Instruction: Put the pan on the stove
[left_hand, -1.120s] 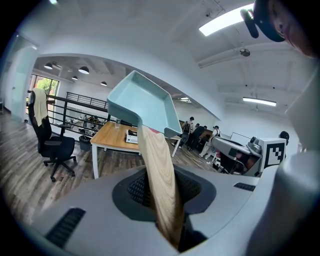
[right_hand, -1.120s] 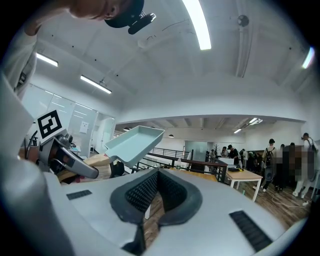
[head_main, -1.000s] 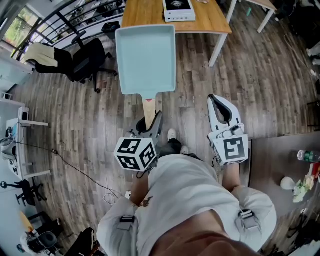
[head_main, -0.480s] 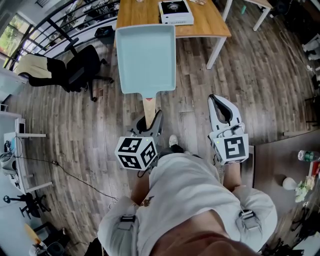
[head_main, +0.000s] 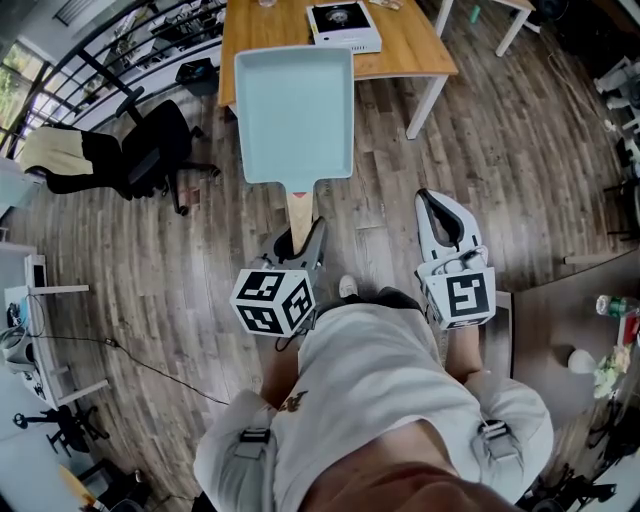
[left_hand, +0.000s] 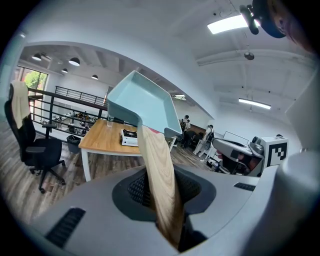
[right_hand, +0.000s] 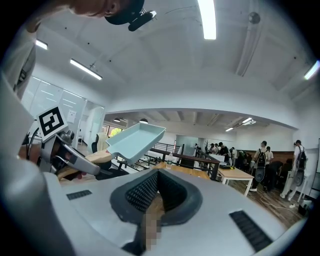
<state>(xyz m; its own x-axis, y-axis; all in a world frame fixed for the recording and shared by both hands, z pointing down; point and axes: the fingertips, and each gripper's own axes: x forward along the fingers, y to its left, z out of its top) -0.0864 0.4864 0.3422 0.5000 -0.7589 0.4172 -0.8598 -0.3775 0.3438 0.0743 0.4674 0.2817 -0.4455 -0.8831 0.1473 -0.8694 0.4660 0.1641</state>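
Fingers (left_hand: 136, 189) of the left gripper (head_main: 305, 238) clamp, partly apart, on the pale wooden handle (head_main: 299, 208) of the pan (head_main: 295, 115), a rectangular, light blue-green vessel with raised sides. It is held in the air above the plank floor (head_main: 480, 150), short of the white stove (head_main: 343, 24) on the wooden table (head_main: 405, 45). The right gripper (head_main: 436, 200) rides alongside, jaws together on nothing. The handle's end is buried between the left pads, and the pan hides part of the table's near edge.
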